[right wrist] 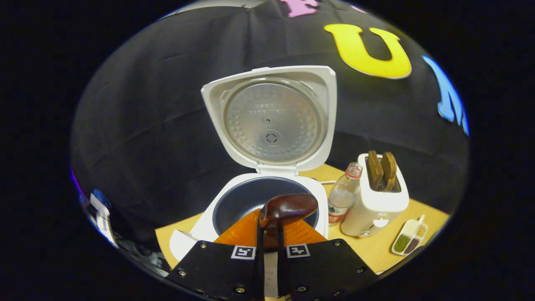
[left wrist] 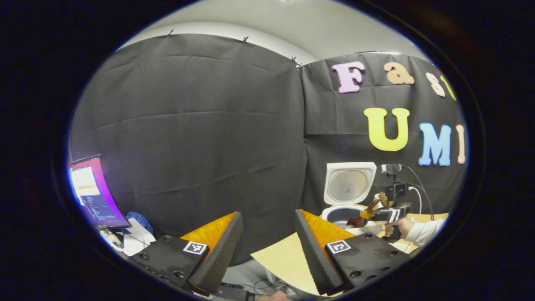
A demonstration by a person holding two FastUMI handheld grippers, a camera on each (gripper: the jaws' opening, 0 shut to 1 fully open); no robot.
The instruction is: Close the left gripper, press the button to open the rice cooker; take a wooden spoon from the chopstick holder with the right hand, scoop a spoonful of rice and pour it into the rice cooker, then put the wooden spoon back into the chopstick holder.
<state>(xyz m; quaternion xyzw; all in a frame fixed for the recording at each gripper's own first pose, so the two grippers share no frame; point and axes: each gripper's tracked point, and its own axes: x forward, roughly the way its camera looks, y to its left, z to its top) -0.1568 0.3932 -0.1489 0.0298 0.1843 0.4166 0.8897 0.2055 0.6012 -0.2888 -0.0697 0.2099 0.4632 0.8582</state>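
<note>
- Rice cooker (right wrist: 267,196) open, lid upright, dark inner pot exposed; sits on table (right wrist: 376,251) beside bottle (right wrist: 343,196) and toaster (right wrist: 378,196).
- Right gripper (right wrist: 271,234) clenched on wooden spoon (right wrist: 288,208); bowl of spoon held over front rim of pot.
- Cannot tell whether any rice sits on spoon.
- Left gripper (left wrist: 267,242) released, jaws wide apart, parked well off to cooker's side, holding nothing.
- Step judged: pour into pot.
- Advice: push spoon bowl past rim to pot centre before rolling wrist; roll slowly, keep grip firm so handle doesn't twist between pads.
- Keep clear of raised lid.
</note>
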